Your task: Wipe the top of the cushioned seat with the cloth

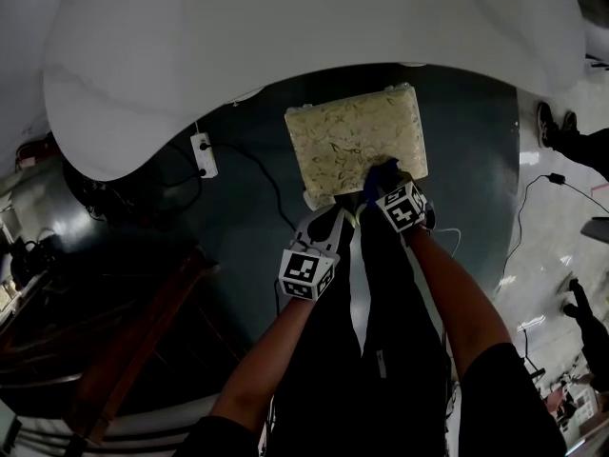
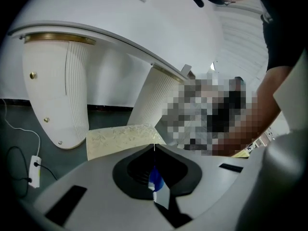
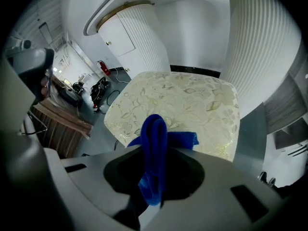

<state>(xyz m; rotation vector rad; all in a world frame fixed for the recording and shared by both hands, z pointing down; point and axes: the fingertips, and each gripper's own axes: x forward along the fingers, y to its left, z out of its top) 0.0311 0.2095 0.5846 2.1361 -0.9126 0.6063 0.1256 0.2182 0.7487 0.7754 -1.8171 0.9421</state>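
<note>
right tool [image 3: 154, 150] pinches a folded blue cloth [image 3: 154, 128] over the pale floral seat [image 3: 185, 102], left tool [image 2: 154, 147] closed

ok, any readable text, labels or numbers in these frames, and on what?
No readable text in any view.
On the left marker cube and right marker cube: black-and-white square patterns only, no letters or digits.
On the cushioned seat: a leaf pattern, no print.
On the cloth: nothing, plain blue.
On the power strip: too small to tell.
</note>
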